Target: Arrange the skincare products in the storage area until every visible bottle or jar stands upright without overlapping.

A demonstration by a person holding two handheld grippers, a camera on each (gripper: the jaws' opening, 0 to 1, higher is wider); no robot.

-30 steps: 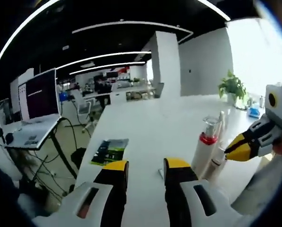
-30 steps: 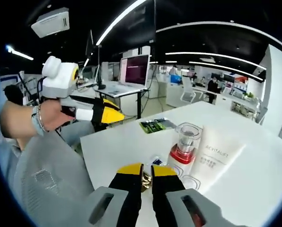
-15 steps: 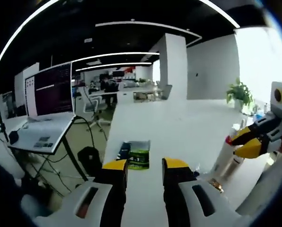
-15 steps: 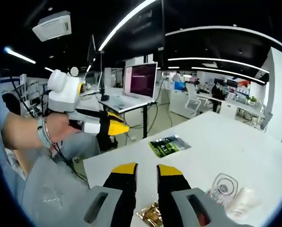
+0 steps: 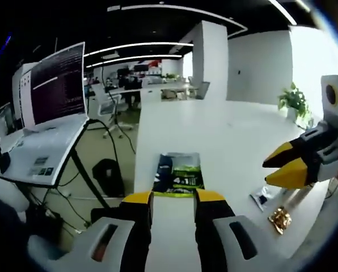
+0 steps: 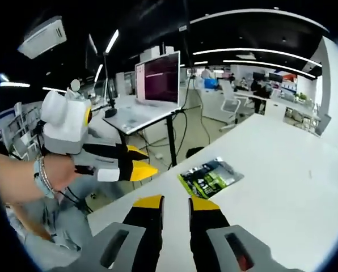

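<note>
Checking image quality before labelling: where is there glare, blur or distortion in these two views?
Left gripper view: window glare washes out the upper right, ceiling lights bow, right tool soft-edged. Right gripper view: the green packet is fairly sharp, the hand at the left blurred.

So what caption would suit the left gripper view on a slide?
Open hand-held gripper above a green-and-black printed sachet on the white table; the other hand-held gripper reaches in.
</note>
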